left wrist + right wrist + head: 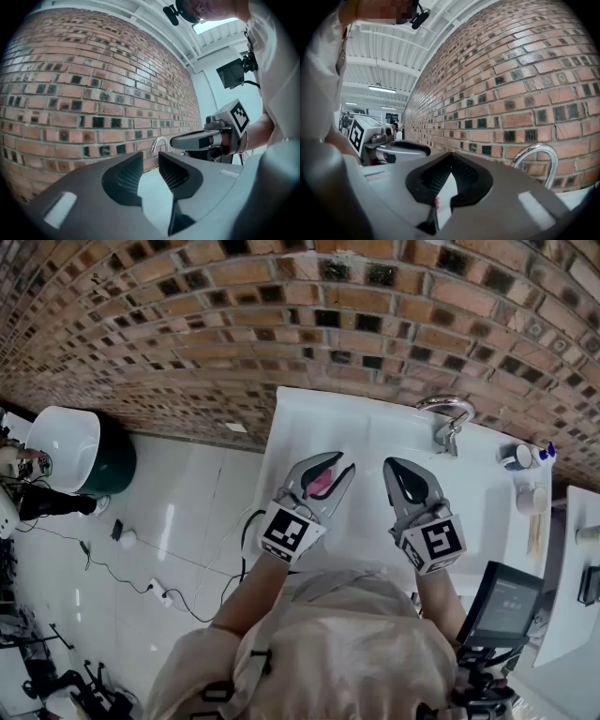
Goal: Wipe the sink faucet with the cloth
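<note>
Brick wall behind, white sink top (375, 432) in front, and the chrome faucet (448, 420) stands upright at its far right side, gooseneck arched. The pink cloth (322, 483) lies on the white surface well left of the faucet, directly under the left gripper (333, 465), whose jaws stand wide apart with nothing between them. That gripper's own view shows no pink, so it probably hovers above the cloth rather than on it. The right gripper (398, 470) hangs just beside it, tips pressed together, holding nothing. It is the nearer of the two to the faucet, which lies ahead and to its right. The left looks due to drop for the cloth first. Small containers (518, 457) and a cup (532, 499) crowd the counter beyond the faucet, worth watching during the wipe.
</note>
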The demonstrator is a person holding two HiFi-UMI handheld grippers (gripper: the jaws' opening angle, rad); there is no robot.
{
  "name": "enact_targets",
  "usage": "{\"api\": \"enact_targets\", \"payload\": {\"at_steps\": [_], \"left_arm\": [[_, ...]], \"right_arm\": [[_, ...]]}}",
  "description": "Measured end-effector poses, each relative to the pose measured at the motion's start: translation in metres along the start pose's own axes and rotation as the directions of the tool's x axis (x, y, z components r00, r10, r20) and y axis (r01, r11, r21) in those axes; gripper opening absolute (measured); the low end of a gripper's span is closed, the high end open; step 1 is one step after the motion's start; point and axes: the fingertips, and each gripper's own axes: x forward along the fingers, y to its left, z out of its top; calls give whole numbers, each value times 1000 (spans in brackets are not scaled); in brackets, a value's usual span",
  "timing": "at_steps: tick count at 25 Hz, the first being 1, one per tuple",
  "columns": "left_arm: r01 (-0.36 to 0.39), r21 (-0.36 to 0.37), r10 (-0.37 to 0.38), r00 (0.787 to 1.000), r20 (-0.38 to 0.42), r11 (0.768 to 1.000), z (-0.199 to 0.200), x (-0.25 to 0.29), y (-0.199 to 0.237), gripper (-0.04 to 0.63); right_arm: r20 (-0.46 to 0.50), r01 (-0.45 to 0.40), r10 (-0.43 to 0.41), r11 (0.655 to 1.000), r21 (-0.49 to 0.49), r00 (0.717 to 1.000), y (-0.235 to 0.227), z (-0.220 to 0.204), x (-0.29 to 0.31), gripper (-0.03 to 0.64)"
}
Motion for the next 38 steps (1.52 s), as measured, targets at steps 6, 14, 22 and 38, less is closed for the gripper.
{"api": "enact_targets", "payload": {"at_steps": [6,14,22,38], "left_arm": [[-41,-2,41,995,-89,999,-33,-14,18,169],[-69,-55,45,931,-361,996,-126,-33,35,255],[-71,-70,13,793,-609,995,-227,-31,52,265],[-119,-120,-1,703,-711,986,-282,-23,62,147]], "right_arm": [[-30,-31,32,999,15,999,13,-14,14,-14],[-82,-57,62,996,62,995,22,-39,29,-14],[-147,-63,78,992,106,986,19,-70,38,-14],[-187,-49,73,990,130,980,-14,-87,49,-14]]}}
